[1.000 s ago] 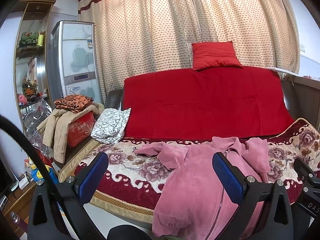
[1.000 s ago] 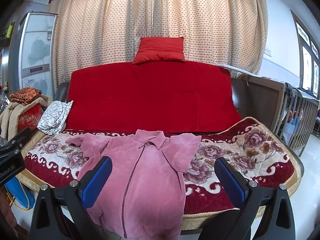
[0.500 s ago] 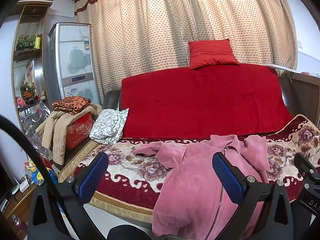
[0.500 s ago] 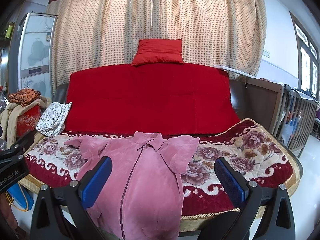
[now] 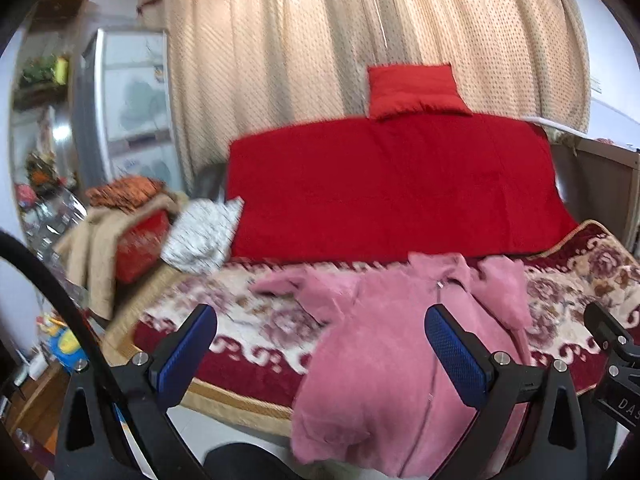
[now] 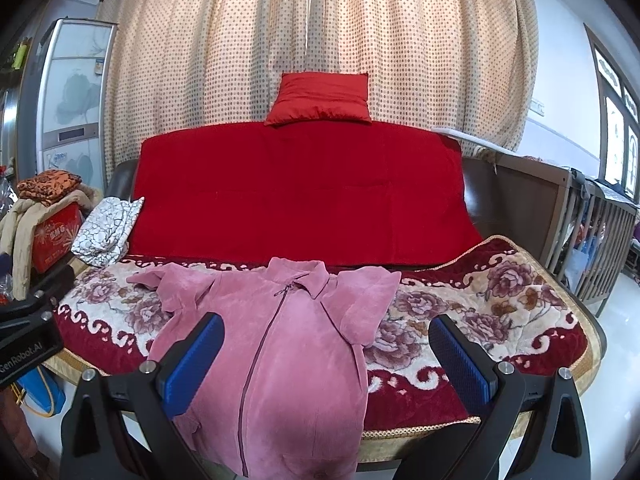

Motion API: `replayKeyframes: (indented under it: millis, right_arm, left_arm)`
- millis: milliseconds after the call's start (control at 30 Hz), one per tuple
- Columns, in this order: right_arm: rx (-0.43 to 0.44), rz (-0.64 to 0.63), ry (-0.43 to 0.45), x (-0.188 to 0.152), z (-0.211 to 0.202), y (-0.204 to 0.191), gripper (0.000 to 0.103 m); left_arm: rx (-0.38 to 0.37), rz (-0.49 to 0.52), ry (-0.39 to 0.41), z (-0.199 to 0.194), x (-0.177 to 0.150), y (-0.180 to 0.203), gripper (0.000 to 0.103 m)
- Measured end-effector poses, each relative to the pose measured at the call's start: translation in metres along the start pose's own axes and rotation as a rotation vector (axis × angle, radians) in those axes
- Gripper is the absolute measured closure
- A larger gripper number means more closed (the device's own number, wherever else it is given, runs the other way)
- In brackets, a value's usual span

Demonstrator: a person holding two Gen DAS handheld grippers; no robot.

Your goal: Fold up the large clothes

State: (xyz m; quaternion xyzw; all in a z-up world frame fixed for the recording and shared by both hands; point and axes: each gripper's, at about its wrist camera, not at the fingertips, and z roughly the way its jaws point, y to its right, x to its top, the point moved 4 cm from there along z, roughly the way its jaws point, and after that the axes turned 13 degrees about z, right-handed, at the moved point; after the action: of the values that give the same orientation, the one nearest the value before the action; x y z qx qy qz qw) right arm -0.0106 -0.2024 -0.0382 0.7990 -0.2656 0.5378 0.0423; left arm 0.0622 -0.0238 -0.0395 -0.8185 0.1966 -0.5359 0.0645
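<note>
A pink zip-up fleece jacket (image 6: 288,344) lies front up on the sofa's floral blanket (image 6: 480,304), collar toward the backrest, hem hanging over the front edge. One sleeve lies out to the left; the other is folded in at the right. It also shows in the left wrist view (image 5: 384,344). My left gripper (image 5: 320,352) is open and empty, held in front of the sofa, left of the jacket's middle. My right gripper (image 6: 326,360) is open and empty, held in front of the jacket's lower half.
A red cover (image 6: 300,192) drapes the backrest with a red cushion (image 6: 320,98) on top. A black-and-white patterned cloth (image 6: 106,232) lies at the seat's left end. A pile of clothes on a red box (image 6: 44,216) stands left. A wooden crib (image 6: 600,232) stands right.
Both grippers have moved a little toward the sofa, so the jacket looks larger and nearer. The left view has shifted and is blurred. Both grippers stay open.
</note>
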Motion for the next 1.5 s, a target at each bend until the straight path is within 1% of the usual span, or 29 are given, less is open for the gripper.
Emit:
replayKeyframes:
  millis: [67, 100, 133, 233, 367, 500, 567, 667, 800, 933, 1033, 1100, 1167, 1200, 1267, 1300, 1333, 1367, 1433, 1500]
  right_arm:
    - [0.007, 0.005, -0.021, -0.002, 0.009, 0.003, 0.000]
    - [0.022, 0.015, -0.040, -0.004, 0.016, 0.007, 0.000]
    - [0.029, 0.025, -0.053, -0.005, 0.021, 0.010, 0.000]
    - [0.047, 0.075, -0.105, -0.010, 0.048, 0.028, 0.000]
    - [0.039, 0.102, -0.155, -0.018, 0.085, 0.052, 0.000]
    - [0.063, 0.127, -0.218, -0.022, 0.127, 0.076, 0.000]
    - [0.082, 0.149, -0.241, -0.022, 0.149, 0.088, 0.000]
    - [0.109, 0.223, -0.289, -0.022, 0.184, 0.109, 0.000]
    - [0.154, 0.366, -0.362, -0.024, 0.236, 0.136, 0.000]
    - [0.222, 0.509, -0.399, -0.024, 0.286, 0.151, 0.000]
    - [0.266, 0.584, -0.420, -0.021, 0.319, 0.155, 0.000]
    - [0.271, 0.622, -0.421, -0.017, 0.345, 0.160, 0.000]
    - [0.270, 0.655, -0.428, -0.012, 0.368, 0.165, 0.004]
    - [0.269, 0.669, -0.434, -0.011, 0.378, 0.167, 0.008]
    - [0.268, 0.718, -0.441, -0.009, 0.402, 0.174, 0.011]
    - [0.263, 0.742, -0.445, -0.008, 0.414, 0.179, 0.015]
    - [0.250, 0.763, -0.451, -0.008, 0.426, 0.185, 0.018]
    - [0.240, 0.782, -0.458, -0.008, 0.436, 0.189, 0.019]
    - [0.246, 0.818, -0.483, -0.011, 0.458, 0.194, 0.024]
    - [0.230, 0.823, -0.504, -0.012, 0.474, 0.195, 0.029]
  left_arm:
    - [-0.069, -0.005, -0.063, 0.025, -0.007, 0.007, 0.000]
    - [-0.089, -0.007, -0.087, 0.034, -0.010, 0.010, 0.000]
    - [-0.125, -0.012, -0.129, 0.052, -0.015, 0.014, 0.000]
    - [-0.167, -0.009, -0.210, 0.089, -0.028, 0.028, 0.000]
    - [-0.231, -0.027, -0.303, 0.133, -0.038, 0.044, 0.000]
    - [-0.248, -0.041, -0.367, 0.177, -0.039, 0.055, 0.000]
    - [-0.239, -0.038, -0.388, 0.200, -0.037, 0.061, 0.000]
    - [-0.224, -0.028, -0.420, 0.233, -0.034, 0.069, 0.000]
    - [-0.179, -0.034, -0.408, 0.274, -0.027, 0.076, 0.000]
    - [-0.170, -0.086, -0.388, 0.311, -0.021, 0.083, 0.000]
    - [-0.172, -0.124, -0.358, 0.330, -0.026, 0.087, 0.000]
    - [-0.165, -0.138, -0.333, 0.339, -0.034, 0.087, 0.000]
    - [-0.150, -0.147, -0.368, 0.349, -0.038, 0.086, 0.000]
    - [-0.161, -0.158, -0.383, 0.354, -0.036, 0.084, 0.000]
    - [-0.152, -0.168, -0.355, 0.357, -0.031, 0.080, 0.000]
    - [-0.119, -0.164, -0.336, 0.357, -0.027, 0.077, 0.000]
    - [-0.107, -0.159, -0.326, 0.358, -0.025, 0.076, 0.000]
    - [-0.107, -0.156, -0.320, 0.359, -0.023, 0.076, 0.000]
    - [-0.110, -0.149, -0.314, 0.362, -0.020, 0.079, 0.000]
    - [-0.118, -0.131, -0.317, 0.366, -0.019, 0.084, 0.000]
